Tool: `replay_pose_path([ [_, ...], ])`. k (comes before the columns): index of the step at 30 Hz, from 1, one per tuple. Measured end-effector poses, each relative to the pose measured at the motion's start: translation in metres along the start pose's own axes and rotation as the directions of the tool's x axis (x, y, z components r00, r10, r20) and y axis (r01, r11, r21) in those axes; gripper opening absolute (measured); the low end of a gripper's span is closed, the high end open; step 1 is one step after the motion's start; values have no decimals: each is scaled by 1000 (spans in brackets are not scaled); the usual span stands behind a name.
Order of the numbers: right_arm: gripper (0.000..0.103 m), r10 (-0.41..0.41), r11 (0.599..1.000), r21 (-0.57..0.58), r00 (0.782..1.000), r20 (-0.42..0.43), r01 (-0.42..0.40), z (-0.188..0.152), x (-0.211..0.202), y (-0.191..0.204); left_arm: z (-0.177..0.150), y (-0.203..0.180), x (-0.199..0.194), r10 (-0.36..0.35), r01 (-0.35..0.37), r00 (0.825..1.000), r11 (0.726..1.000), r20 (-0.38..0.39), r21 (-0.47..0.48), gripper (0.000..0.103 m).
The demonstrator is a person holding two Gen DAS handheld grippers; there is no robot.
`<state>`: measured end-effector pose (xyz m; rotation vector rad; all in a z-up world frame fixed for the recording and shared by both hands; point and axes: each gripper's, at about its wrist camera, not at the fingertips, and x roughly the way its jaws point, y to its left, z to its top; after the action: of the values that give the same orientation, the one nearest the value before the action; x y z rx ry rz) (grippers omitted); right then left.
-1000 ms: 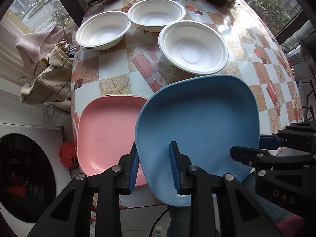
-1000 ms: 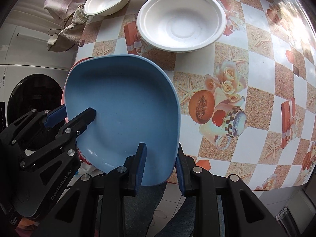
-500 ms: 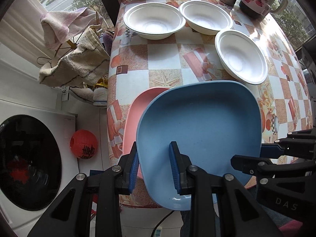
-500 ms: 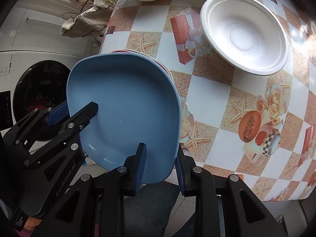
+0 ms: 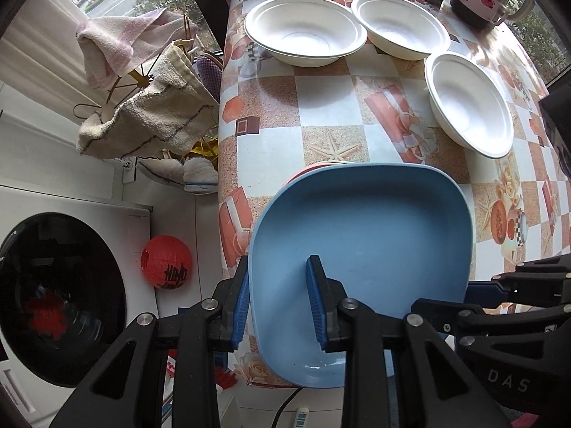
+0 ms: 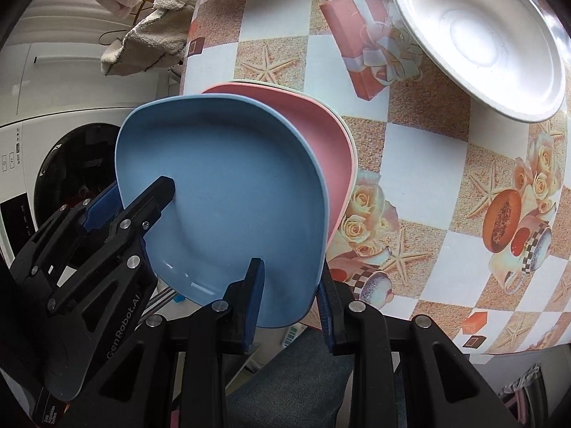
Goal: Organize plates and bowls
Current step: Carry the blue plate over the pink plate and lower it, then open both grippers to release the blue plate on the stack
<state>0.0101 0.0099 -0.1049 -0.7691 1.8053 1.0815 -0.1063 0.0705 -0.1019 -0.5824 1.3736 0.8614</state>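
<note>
Both claws, left [image 5: 276, 299] and right [image 6: 291, 297], grip a blue plate [image 5: 360, 246] above a pink plate [image 6: 332, 142] on the tabletop [image 5: 321, 107].

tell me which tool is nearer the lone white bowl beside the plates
Right. The right tool grips the blue plate at its edge on the side toward the white bowl; the left tool clamps the plate's opposite edge, by the table's edge.

A blue plate [image 5: 360, 246] over a pink plate [image 6: 332, 157], white bowls [image 5: 307, 32], and a checkered orange-and-white tablecloth [image 5: 321, 107].
</note>
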Motion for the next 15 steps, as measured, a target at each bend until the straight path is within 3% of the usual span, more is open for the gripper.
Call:
replay_pose_path([
  [4, 31, 16, 1000, 14, 1000, 2, -16, 1, 4, -6, 3, 0, 4, 7, -7, 1000, 1000, 1, 13, 35],
  [8, 35, 54, 998, 21, 998, 18, -54, 1, 0, -14, 3, 4, 7, -18, 18, 1000, 1000, -2, -6, 46],
  [9, 55, 50, 998, 24, 998, 24, -51, 1, -3, -17, 3, 6, 6, -25, 25, 1000, 1000, -1, -13, 53],
  [11, 77, 39, 999, 33, 998, 55, -41, 1, -12, -27, 1, 9, 3, -26, 26, 1000, 999, 8, -31, 62],
  [14, 79, 49, 996, 66, 994, 93, -55, -1, -27, -47, -2, 13, -5, -44, 45, 999, 998, 33, -51, 76],
  [15, 87, 44, 995, 85, 994, 103, -53, -2, -31, -56, -3, 13, -7, -50, 52, 998, 997, 35, -55, 80],
])
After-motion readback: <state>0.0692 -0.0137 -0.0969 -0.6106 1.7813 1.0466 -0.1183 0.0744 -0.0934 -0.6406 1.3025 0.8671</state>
